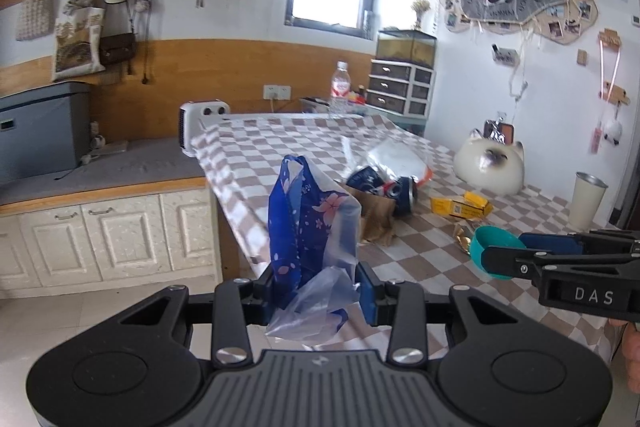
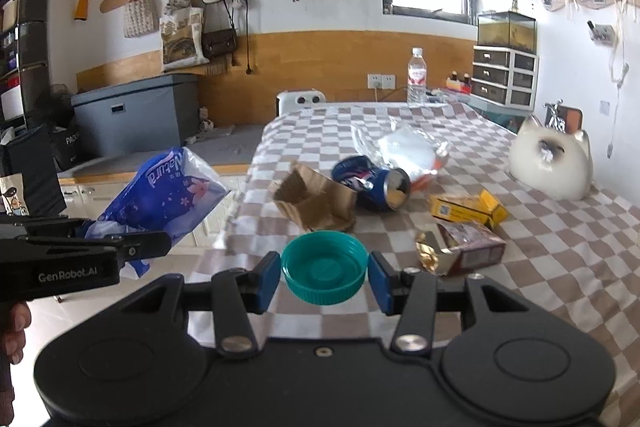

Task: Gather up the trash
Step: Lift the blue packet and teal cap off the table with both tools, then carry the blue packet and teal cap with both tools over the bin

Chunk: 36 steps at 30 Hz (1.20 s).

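Observation:
My left gripper point(image 1: 316, 287) is shut on a blue flower-print plastic wrapper point(image 1: 304, 223), which stands up between the pads by the table's left edge. From the right wrist view the same wrapper point(image 2: 168, 187) hangs off the left gripper point(image 2: 132, 247) at the far left. My right gripper point(image 2: 323, 277) is shut on a teal plastic lid point(image 2: 324, 267), held level above the checkered tablecloth point(image 2: 540, 267). The left wrist view catches that lid point(image 1: 492, 239) in the right gripper point(image 1: 504, 255) at the right. Both grippers hover over the near end of the table.
On the cloth lie a torn brown paper bag point(image 2: 316, 199), a crushed blue can point(image 2: 372, 183), a clear plastic bag point(image 2: 404, 147), a yellow box point(image 2: 468, 207) and a brown box with gold foil point(image 2: 460, 247). A white cat figure point(image 2: 552, 163), water bottle point(image 2: 416, 77) and cup point(image 1: 586, 201) stand farther off.

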Available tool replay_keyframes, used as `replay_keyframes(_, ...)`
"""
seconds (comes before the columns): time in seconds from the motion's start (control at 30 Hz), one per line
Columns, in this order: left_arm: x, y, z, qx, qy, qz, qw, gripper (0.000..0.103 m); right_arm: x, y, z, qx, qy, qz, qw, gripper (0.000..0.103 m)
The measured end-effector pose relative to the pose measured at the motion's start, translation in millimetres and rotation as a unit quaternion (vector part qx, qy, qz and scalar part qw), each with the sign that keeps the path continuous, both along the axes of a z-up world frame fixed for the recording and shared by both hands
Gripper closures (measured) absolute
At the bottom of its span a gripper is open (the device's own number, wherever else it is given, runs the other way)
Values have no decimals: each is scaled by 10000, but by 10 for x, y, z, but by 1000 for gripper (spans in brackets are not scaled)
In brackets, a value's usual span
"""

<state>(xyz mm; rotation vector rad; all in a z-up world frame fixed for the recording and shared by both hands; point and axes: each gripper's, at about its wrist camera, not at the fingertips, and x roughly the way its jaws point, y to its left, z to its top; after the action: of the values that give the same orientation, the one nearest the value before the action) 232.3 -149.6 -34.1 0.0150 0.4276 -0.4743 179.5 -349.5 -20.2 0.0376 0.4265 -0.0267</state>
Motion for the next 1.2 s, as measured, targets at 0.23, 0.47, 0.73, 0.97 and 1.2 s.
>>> replay_keyframes(0.23, -99, 372, 31, -82, -81, 322, 9994, 62, 4, 337, 45, -40, -80, 163, 9998, 54)
replay_keyframes(0.47, -139, 760, 16, -61, -110, 685, 9976, 62, 81, 695, 27, -25, -91, 440, 9990, 54)
replay_keyframes(0.73, -51, 1224, -139, 32, 95, 1123, 9936, 62, 264, 1136, -141, 60, 74, 734, 9973, 54)
replay_keyframes(0.97, 64, 1647, -391, 6, 398, 1494, 9880, 63, 472, 1559, -376, 50, 323, 1051, 9939, 54)
replay_keyframes(1.2, 291, 1856, -802, 28, 898, 1706, 9812, 63, 718, 1991, -764, 30, 703, 1274, 9894, 54)
